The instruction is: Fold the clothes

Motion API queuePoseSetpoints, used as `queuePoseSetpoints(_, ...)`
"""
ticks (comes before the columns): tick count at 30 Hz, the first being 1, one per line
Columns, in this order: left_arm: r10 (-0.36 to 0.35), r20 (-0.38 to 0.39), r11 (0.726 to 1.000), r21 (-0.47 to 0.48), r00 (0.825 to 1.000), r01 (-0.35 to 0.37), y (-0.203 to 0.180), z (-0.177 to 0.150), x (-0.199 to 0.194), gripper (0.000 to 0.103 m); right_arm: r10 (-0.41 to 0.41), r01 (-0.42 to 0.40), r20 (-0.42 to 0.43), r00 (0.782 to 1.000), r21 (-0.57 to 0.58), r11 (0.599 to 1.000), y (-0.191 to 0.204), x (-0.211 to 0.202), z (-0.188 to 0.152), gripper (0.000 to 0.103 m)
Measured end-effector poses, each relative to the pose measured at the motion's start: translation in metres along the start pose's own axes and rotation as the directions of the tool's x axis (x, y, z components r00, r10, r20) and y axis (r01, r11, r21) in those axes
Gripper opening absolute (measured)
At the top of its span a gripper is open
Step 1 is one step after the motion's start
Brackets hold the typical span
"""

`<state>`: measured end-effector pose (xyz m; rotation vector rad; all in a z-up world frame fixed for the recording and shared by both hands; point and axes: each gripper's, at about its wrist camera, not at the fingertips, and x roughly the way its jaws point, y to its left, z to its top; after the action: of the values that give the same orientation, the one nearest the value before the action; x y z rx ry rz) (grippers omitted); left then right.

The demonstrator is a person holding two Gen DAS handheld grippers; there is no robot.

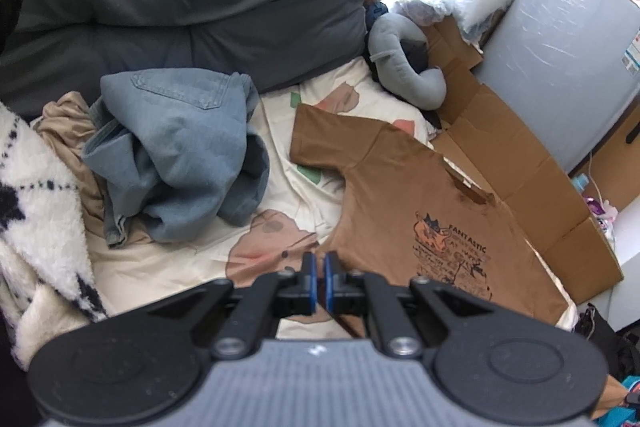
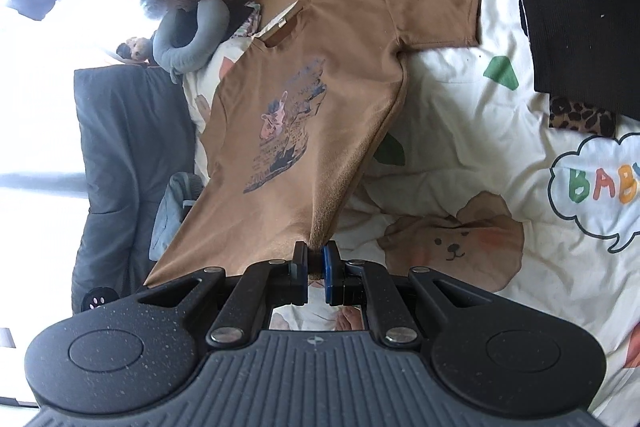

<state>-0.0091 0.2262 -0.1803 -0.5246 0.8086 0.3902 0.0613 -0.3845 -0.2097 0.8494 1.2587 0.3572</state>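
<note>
The right gripper's [image 2: 315,259] fingers pinch the bottom hem of the brown T-shirt [image 2: 304,107]; the left gripper's [image 1: 319,267] fingers are closed at the opposite hem corner, though cloth between them is hard to make out. The shirt drapes upward from the bed [image 2: 472,131], collar end down. If either thin pinch slips, the hem drops and the fold skews. Beside the shirt lie flattened cardboard [image 1: 532,163], crumpled jeans [image 1: 176,147] and a grey neck pillow [image 1: 404,67].

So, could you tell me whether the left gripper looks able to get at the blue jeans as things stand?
Probably not right away: the left gripper is shut on the brown T-shirt hem. The jeans themselves lie uncovered on the bedspread.
</note>
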Motion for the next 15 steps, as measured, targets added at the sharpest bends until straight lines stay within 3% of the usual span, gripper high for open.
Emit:
queuePoseSetpoints(6,0.026,-0.03,1.0,-0.015,0.999,-0.027,0.017,-0.009,0.014,0.004,-0.049,0.052,-0.053,0.997,0.047,0.998,-0.022,0.009,-0.013,0.005)
queuePoseSetpoints(15,0.089,-0.117,0.996,-0.017,0.989,-0.091,0.05,-0.04,0.048,0.004,-0.11,0.134,-0.166,0.98,0.138,0.981,-0.071,0.058,-0.058,0.005)
